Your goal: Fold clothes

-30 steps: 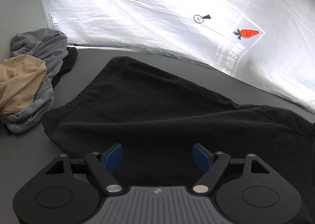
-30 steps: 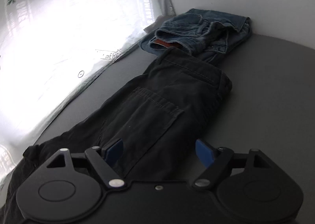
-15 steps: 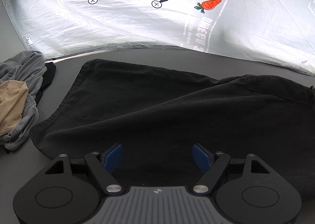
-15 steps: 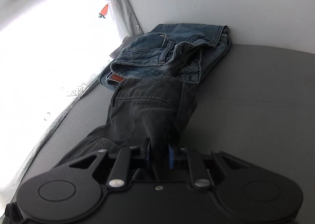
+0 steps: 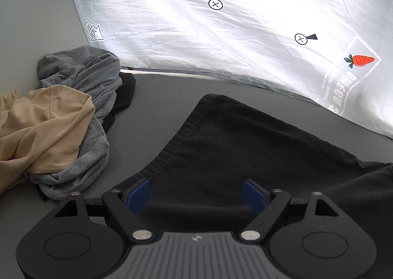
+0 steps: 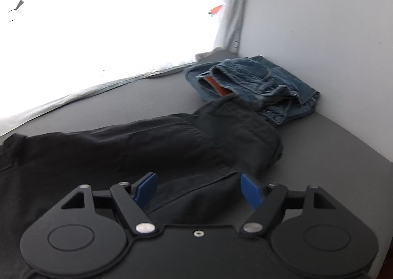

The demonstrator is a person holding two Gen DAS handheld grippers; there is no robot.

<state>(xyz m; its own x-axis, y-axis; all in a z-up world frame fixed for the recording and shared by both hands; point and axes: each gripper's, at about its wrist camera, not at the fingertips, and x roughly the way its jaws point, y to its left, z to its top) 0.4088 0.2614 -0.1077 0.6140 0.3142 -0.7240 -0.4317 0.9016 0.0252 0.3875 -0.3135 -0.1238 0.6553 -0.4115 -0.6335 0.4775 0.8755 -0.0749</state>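
1. Lying flat on the dark grey tabletop, the black cotton trousers stretched ahead of and beneath both sets of fingers.
2. Left gripper: jaws opening, blue pads wide apart over the hem end, nothing pinched.
3. Right gripper: jaws opening, pads clear of the waist end lying between them.
4. A crumpled grey and tan garment pile sat beyond the left fingers' left side.
5. Folded blue denim jeans lay past the right fingertips, touching the trousers.
6. A backlit white printed sheet stood beyond.
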